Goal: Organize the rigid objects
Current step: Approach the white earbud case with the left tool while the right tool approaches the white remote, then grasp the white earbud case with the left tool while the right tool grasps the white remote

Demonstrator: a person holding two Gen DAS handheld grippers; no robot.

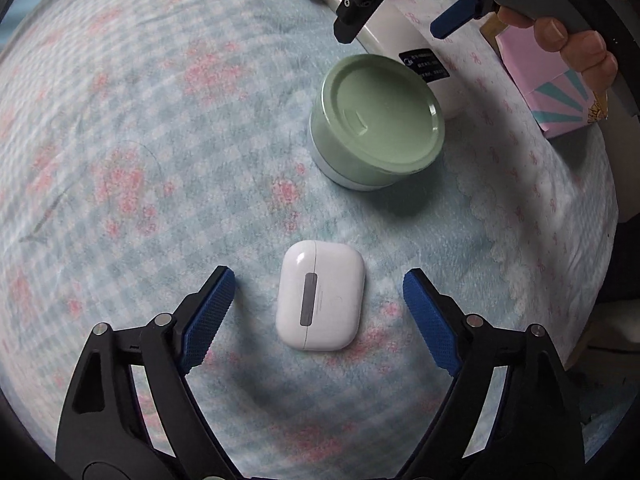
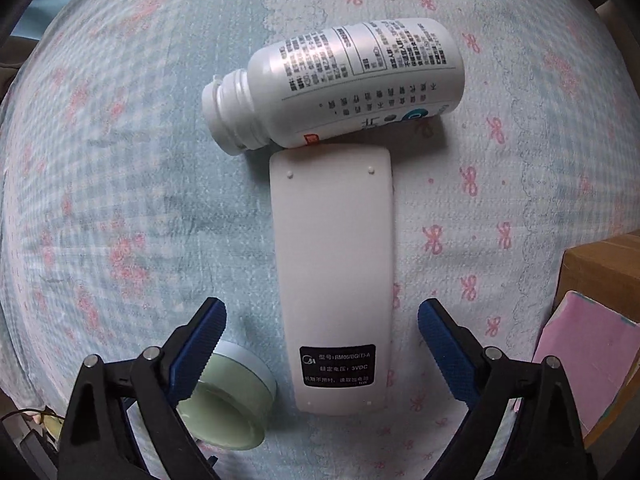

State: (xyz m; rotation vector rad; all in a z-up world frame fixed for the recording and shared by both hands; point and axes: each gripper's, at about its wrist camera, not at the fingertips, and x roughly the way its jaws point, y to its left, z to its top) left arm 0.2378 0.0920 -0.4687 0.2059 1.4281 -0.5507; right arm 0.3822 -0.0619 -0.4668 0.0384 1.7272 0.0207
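Observation:
A white earbud case (image 1: pixel 320 301) lies on the patterned bedspread between the blue pads of my left gripper (image 1: pixel 319 312), which is open with gaps on both sides. A green round jar (image 1: pixel 376 122) sits beyond it. In the right wrist view, a white remote (image 2: pixel 334 276) lies back side up, its lower end between the pads of my right gripper (image 2: pixel 322 344), open and not touching it. A white pill bottle (image 2: pixel 340 84) lies on its side against the remote's far end. The green jar (image 2: pixel 228 396) sits partly behind the left finger. The right gripper (image 1: pixel 394 26) also shows at the left wrist view's top.
A pink box (image 1: pixel 560 92) sits at the right, under a person's hand (image 1: pixel 568 40) on the right gripper's handle. In the right wrist view the pink box (image 2: pixel 580 364) leans by a cardboard box (image 2: pixel 604 268). The bedspread (image 1: pixel 140 160) stretches to the left.

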